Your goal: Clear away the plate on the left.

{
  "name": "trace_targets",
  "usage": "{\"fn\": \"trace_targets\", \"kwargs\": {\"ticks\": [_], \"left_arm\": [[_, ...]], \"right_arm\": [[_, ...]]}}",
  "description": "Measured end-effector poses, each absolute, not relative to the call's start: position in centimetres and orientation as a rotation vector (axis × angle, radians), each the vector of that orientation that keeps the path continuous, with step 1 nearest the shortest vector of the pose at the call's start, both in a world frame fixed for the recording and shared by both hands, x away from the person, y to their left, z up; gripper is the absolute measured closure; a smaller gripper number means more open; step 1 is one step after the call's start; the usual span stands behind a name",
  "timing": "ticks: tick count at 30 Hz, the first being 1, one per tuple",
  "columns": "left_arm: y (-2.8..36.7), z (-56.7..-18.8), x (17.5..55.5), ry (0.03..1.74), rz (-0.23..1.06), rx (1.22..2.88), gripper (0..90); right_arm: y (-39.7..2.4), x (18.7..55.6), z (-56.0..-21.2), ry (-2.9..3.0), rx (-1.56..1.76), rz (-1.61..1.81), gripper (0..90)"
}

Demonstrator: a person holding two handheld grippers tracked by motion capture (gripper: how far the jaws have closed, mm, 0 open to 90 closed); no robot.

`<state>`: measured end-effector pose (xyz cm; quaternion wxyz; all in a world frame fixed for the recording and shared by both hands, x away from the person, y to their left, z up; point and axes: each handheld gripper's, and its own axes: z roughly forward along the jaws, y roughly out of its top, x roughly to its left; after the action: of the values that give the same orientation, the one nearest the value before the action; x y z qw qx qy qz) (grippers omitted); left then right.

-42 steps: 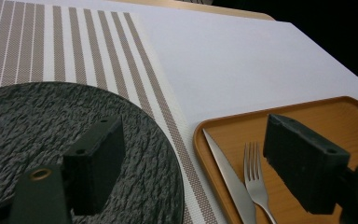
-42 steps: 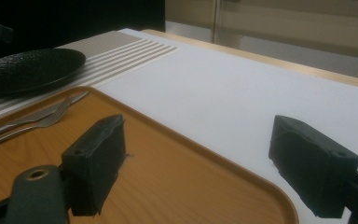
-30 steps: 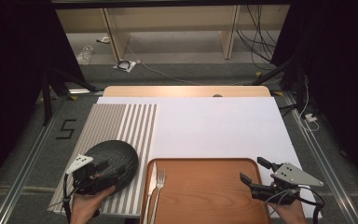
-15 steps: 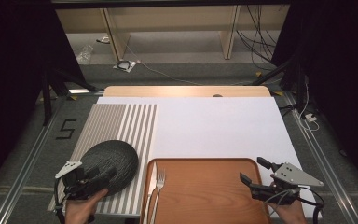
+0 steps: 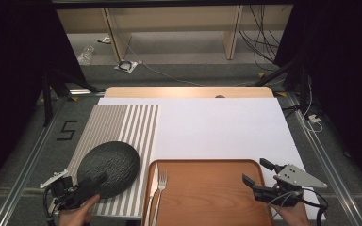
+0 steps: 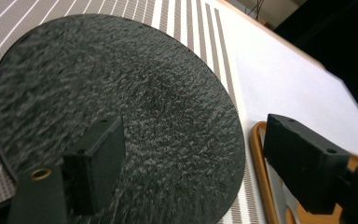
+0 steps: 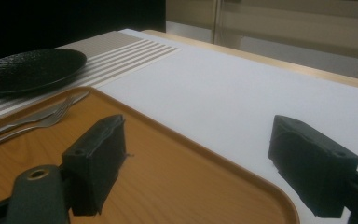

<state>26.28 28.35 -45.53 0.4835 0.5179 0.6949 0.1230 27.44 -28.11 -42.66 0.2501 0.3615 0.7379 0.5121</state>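
Here, plate: the round black plate with a rough, pebbled surface (image 5: 108,168) lies flat on the grey striped placemat (image 5: 122,123), at its near right part, just beside the left rim of the wooden tray (image 5: 207,162).
Left gripper: the left gripper (image 5: 87,187) sits low at the plate's near edge; in the left gripper view (image 6: 191,172) its jaws stand wide apart and hold nothing, one jaw over the plate's surface, the other out past its right rim.
Key relation: the plate lies straight ahead of these jaws, and being round it offers no long axis, so the near rim is the likely place to pinch.
Right gripper: the right gripper (image 5: 257,173) hovers over the tray's right end, jaws spread, empty, well apart from the plate.
Nearer hand: the left, by far.
Cutlery: a steel knife (image 5: 152,186) and steel fork (image 5: 160,188) lie side by side along the tray's left edge, handles toward the person.
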Motion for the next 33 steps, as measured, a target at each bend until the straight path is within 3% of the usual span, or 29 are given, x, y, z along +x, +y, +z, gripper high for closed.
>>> {"fn": "trace_targets", "kwargs": {"ticks": [10, 33], "left_arm": [[29.5, -46.1, 25.2, 1.781, 0.265, 1.085, 21.1], [31.5, -48.3, 23.6, 1.912, 0.057, 0.752, 21.1]], "right_arm": [[-28.0, 27.5, -42.7, 2.010, 0.980, 1.393, 19.8], [-28.0, 27.5, -42.7, 2.011, 0.979, 1.395, 19.9]]}}
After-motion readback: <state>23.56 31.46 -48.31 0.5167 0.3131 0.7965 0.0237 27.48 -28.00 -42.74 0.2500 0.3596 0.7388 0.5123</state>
